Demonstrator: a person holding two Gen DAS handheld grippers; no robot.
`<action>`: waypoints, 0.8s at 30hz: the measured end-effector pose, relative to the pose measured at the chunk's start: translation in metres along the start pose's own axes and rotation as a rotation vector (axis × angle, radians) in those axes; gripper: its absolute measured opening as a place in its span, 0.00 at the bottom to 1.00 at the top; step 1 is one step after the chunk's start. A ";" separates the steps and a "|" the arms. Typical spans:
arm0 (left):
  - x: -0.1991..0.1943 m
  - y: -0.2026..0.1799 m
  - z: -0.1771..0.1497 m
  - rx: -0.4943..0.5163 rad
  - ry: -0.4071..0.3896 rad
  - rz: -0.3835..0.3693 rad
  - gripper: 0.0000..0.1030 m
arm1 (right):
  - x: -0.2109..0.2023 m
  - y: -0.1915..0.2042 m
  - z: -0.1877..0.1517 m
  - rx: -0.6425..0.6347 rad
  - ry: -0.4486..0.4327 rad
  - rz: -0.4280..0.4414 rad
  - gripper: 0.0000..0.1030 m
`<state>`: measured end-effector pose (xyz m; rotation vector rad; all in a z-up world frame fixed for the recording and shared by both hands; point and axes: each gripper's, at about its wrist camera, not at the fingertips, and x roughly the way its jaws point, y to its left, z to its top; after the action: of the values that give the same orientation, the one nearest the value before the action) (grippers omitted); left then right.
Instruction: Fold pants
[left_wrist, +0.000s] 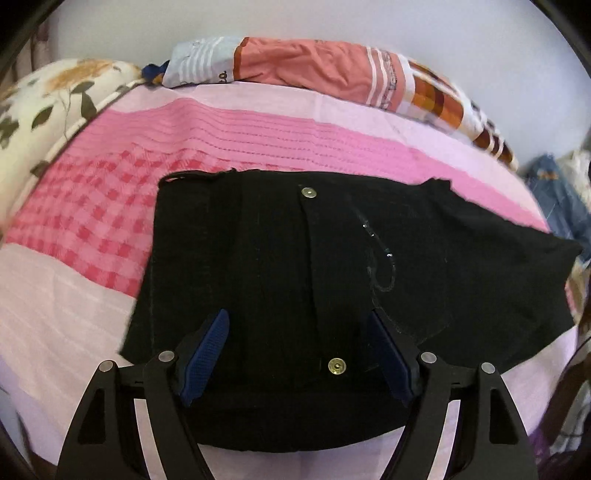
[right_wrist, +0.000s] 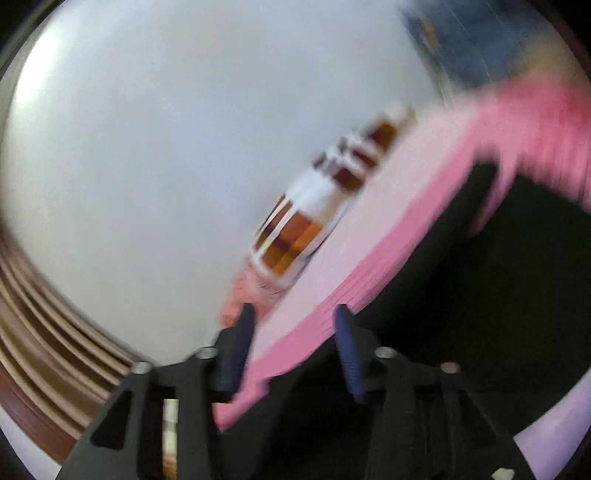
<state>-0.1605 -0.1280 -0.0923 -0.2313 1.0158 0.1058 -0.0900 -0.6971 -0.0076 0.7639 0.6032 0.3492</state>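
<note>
The bed (left_wrist: 92, 280), under a pink sheet with a checked band, fills the left view and gives a broad flat surface for folding. Pillows (left_wrist: 314, 70) lie along its far edge, out of the way. A blue heap of clothes (left_wrist: 565, 199) sits off to the right.

The pants (left_wrist: 258, 258) lie spread on the sheet as a compact black block, waist toward the camera, apparently already folded over so that two snaps show, one near, one far. One corner juts out to the right, so the stack probably wants squaring or another fold.

The left gripper (left_wrist: 299, 325) hovers over the near waistband with its jaws wide apart and nothing between them, seemingly lined up to straddle the cloth.

The right gripper (right_wrist: 295, 310) appears in a badly blurred, tilted view; its jaws stand apart and appear empty, with black cloth below and right.
</note>
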 end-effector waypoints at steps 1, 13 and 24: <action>0.000 -0.001 0.000 0.021 0.010 0.006 0.75 | -0.004 0.001 0.000 -0.022 -0.005 -0.019 0.70; 0.004 0.013 0.008 -0.040 0.011 -0.033 0.73 | 0.025 -0.133 -0.032 0.615 0.189 -0.052 0.76; -0.014 -0.009 0.011 0.064 -0.044 0.074 0.73 | 0.061 -0.106 -0.032 0.625 0.181 0.078 1.00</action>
<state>-0.1571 -0.1344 -0.0738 -0.1325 0.9826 0.1444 -0.0542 -0.7205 -0.1263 1.3671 0.8700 0.3038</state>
